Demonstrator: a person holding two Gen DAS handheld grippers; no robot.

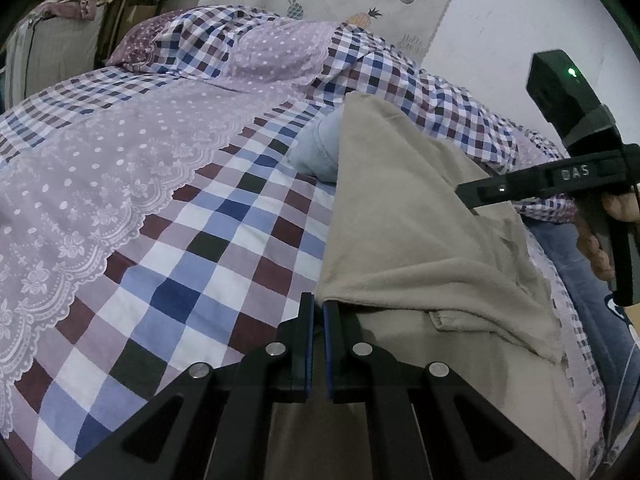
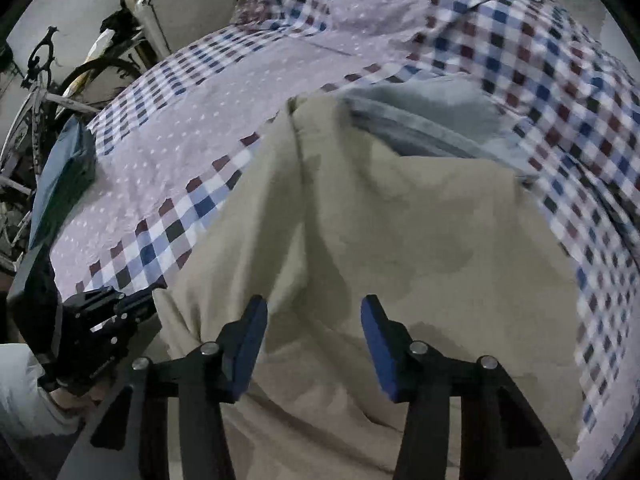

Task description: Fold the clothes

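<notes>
A beige garment (image 1: 420, 220) lies spread on the checked bedspread (image 1: 208, 216), with one flap folded over itself near the bed's front edge. My left gripper (image 1: 319, 309) is shut on the garment's near left edge. The right wrist view shows that gripper (image 2: 132, 305) at the cloth's left border. My right gripper (image 2: 314, 314) is open and hovers over the middle of the beige garment (image 2: 400, 232), with nothing between its blue pads (image 2: 250, 344). In the left wrist view the right gripper (image 1: 474, 196) reaches in from the right above the cloth.
A light blue garment (image 1: 316, 152) (image 2: 432, 120) lies partly under the beige one's far end. A pillow (image 1: 224, 40) sits at the head of the bed. A bicycle (image 2: 36, 92) and boxes (image 2: 184, 12) stand beside the bed. A person's jeans (image 1: 580, 280) are at the bed's front edge.
</notes>
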